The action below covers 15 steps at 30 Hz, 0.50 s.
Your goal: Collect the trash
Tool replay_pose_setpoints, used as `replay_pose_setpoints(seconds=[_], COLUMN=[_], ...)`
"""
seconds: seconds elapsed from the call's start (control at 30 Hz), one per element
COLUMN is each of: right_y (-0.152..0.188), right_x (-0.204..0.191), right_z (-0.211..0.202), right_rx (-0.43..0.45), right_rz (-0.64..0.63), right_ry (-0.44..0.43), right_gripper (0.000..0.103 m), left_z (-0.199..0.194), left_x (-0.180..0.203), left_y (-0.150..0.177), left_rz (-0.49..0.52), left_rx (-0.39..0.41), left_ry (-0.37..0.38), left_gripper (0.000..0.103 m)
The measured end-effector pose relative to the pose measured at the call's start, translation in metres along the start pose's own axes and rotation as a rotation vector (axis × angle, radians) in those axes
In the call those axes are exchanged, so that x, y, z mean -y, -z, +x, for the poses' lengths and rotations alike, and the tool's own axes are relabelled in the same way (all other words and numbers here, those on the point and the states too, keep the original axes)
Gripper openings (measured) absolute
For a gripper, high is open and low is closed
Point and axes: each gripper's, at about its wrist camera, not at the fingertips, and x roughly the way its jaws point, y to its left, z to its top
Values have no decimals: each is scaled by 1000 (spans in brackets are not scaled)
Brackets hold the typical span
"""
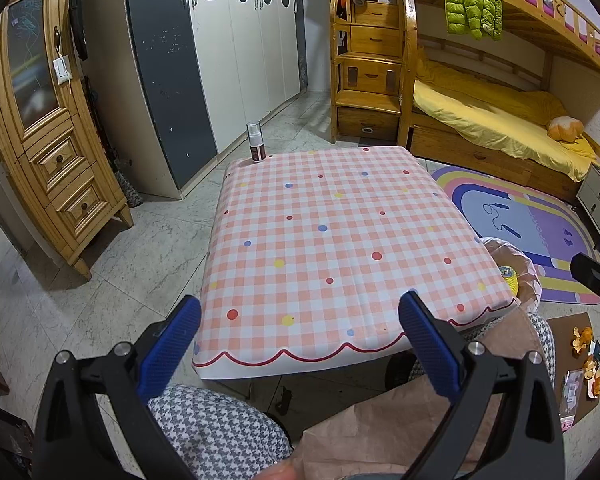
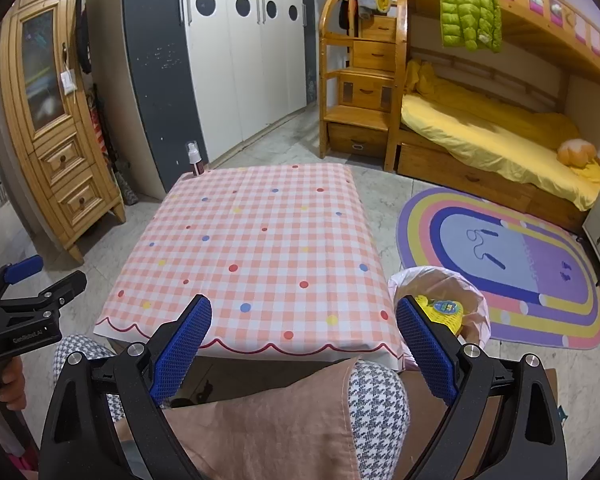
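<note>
A trash bin (image 2: 476, 300) lined with a pink bag stands on the floor at the table's right side, with a yellow item (image 2: 440, 310) inside; it also shows in the left wrist view (image 1: 528, 276). Orange peels and wrappers (image 1: 588, 356) lie on a brown board on the floor at the right. My left gripper (image 1: 300, 332) is open and empty over the table's near edge. My right gripper (image 2: 304, 336) is open and empty, above the near edge too. The left gripper shows in the right wrist view (image 2: 32, 292).
A low table with a pink checked cloth (image 1: 332, 240) fills the middle. A small spray bottle (image 1: 255, 142) stands at its far left corner. A rainbow rug (image 2: 520, 264), a bunk bed (image 2: 500, 136), wardrobes (image 2: 228, 60) and a wooden cabinet (image 1: 48, 140) surround it.
</note>
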Motion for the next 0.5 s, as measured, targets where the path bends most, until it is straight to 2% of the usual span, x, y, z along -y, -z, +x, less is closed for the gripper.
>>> replay_pose_setpoints(seconds=[0.5], right_y=[1], right_x=[1], right_z=[0], right_rx=[-1], right_rz=[3], right_ry=[3], right_gripper=[93], left_z=[1], left_x=[1], left_y=[0], left_rz=[1], left_rx=[-2], left_ry=[-1], left_gripper=[96])
